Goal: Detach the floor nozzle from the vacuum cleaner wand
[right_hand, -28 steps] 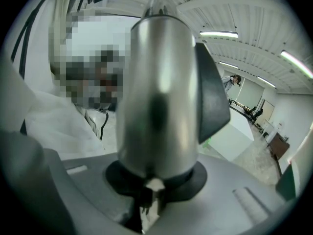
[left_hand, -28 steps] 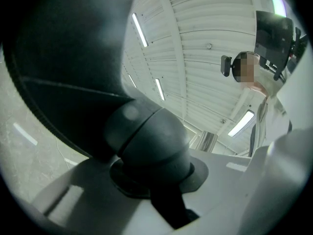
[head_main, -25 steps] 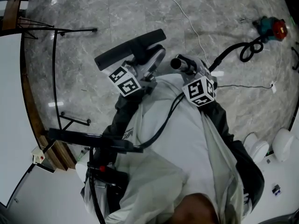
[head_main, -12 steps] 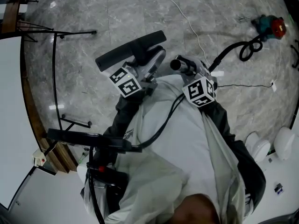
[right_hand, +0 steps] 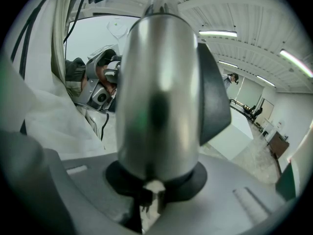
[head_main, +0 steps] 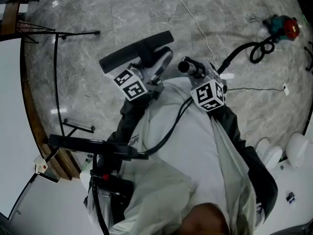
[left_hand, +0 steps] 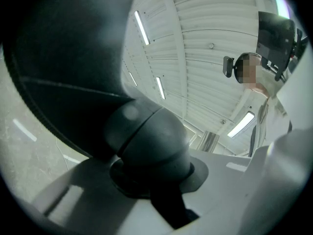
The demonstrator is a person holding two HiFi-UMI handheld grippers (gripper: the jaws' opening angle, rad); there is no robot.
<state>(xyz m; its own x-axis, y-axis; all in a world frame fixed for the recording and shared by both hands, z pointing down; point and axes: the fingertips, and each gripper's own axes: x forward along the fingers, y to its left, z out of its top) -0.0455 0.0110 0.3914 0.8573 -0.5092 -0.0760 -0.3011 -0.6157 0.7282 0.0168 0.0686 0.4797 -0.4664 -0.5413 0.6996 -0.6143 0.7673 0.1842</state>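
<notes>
Left gripper [left_hand: 154,175]: jaws set narrow and clamped on the dark grey rounded elbow [left_hand: 146,141] at the neck of the floor nozzle [head_main: 137,50]. The nozzle is held up in front of the person's white top [head_main: 186,146]. Its long black head lies slanted across the upper middle of the head view, just above the left marker cube [head_main: 130,84].

Right gripper [right_hand: 156,182]: jaws also narrow, gripping round the silver wand [right_hand: 156,87]. The tube fills the middle of the right gripper view, with a dark plastic tab [right_hand: 212,97] sticking out on its right side. In the head view the wand's round black end [head_main: 185,66] sits just right of the nozzle neck, up-left of the right marker cube [head_main: 209,94].

Nozzle vs wand: there looks to be a small gap between the wand end and the nozzle neck, so probably apart. That spot is cramped in the head view and I can't confirm it.

A black hose [head_main: 239,54] runs from near the right gripper across the grey marble floor [head_main: 88,13]. It ends in a loop by the teal and red vacuum cleaner [head_main: 282,27] at top right, well away from both grippers.
</notes>
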